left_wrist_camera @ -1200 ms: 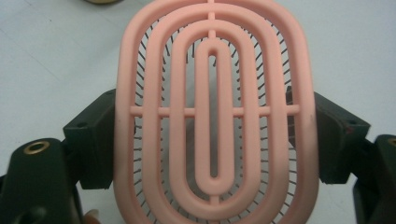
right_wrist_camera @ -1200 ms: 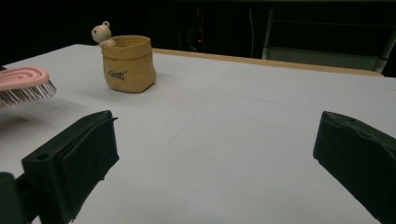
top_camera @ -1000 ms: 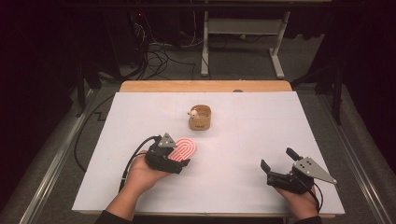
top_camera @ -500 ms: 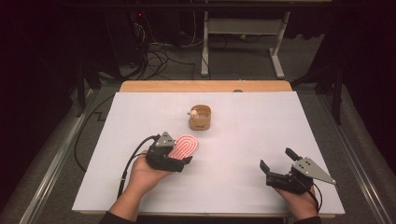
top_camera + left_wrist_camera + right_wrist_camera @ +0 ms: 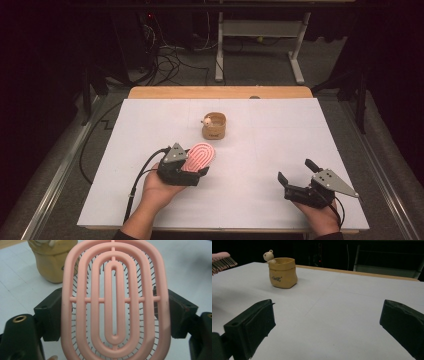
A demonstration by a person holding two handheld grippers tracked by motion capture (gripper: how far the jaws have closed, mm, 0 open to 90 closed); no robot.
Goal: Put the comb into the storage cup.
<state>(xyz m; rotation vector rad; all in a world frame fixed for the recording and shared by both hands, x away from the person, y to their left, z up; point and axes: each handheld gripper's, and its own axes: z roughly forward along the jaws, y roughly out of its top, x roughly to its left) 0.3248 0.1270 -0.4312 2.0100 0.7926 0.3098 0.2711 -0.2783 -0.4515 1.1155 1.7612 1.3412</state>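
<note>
A pink oval hairbrush [image 5: 199, 157] with concentric ribs and thin bristles is clamped between the jaws of my left gripper [image 5: 192, 170], held just above the white table at the left front. In the left gripper view the pink hairbrush [image 5: 113, 300] spans the gap and both black pads [image 5: 51, 315] press its sides. A small tan pouch-shaped pot [image 5: 214, 125] with a tiny bear figure on its rim stands mid-table beyond the brush. My right gripper [image 5: 298, 172] rests at the right front, jaws wide apart with nothing between them; its view looks at the tan pot [image 5: 282, 272].
The white tabletop [image 5: 280, 140] ends in a wooden strip [image 5: 220, 92] at the far edge. Beyond it are a dark floor with cables [image 5: 170, 55] and a white metal stand [image 5: 260, 35]. A black cable [image 5: 137, 175] trails from the left gripper.
</note>
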